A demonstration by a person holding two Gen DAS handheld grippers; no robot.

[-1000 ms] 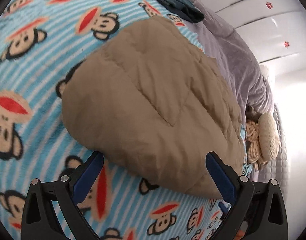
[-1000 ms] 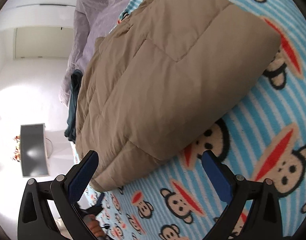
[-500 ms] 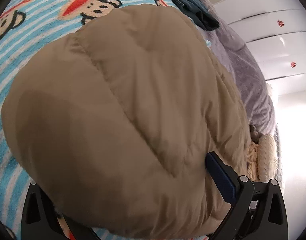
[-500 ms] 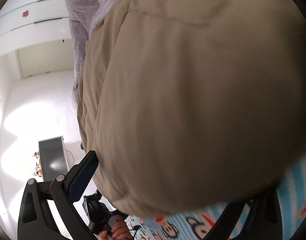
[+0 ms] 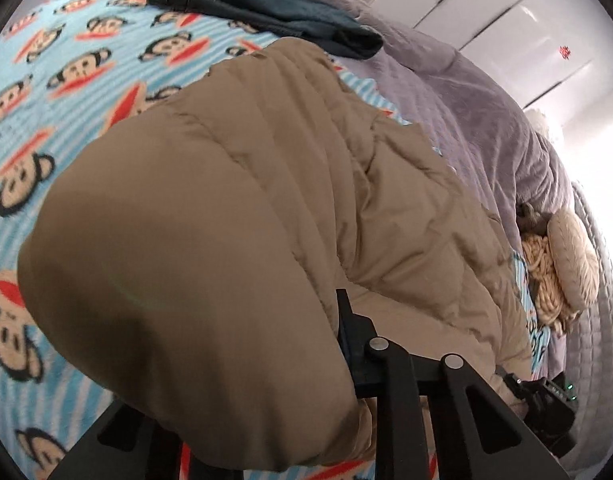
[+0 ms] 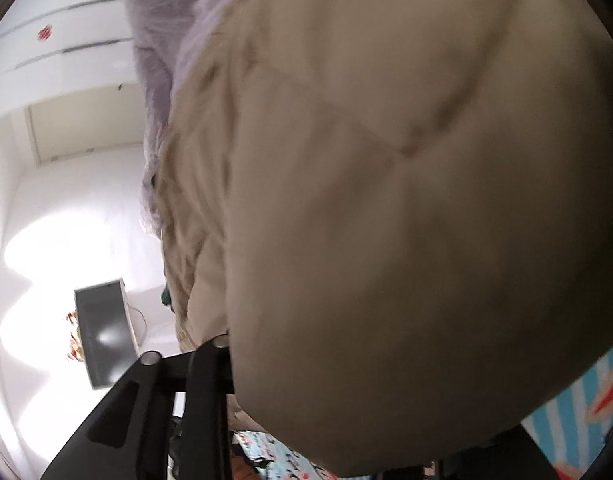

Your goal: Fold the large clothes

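Observation:
A folded tan quilted jacket (image 5: 266, 208) lies on a blue monkey-print blanket (image 5: 66, 72). My left gripper (image 5: 266, 380) is shut on the jacket's near edge; the fabric bulges over and hides the fingertips. In the right wrist view the same jacket (image 6: 406, 200) fills most of the frame. My right gripper (image 6: 326, 412) is shut on its other edge, with only the left finger arm showing beside the fabric.
A dark teal garment (image 5: 266, 12) lies at the blanket's far end. A purple quilt (image 5: 466, 100) runs along the right side, with a cream knitted item (image 5: 558, 272) beside it. White cupboards (image 5: 526, 12) stand behind. A dark monitor (image 6: 104, 332) sits on the white floor.
Both grippers moved forward onto the jacket and closed on its edges. The fabric is now bunched up over the fingers, and the jacket is lifted and creased.

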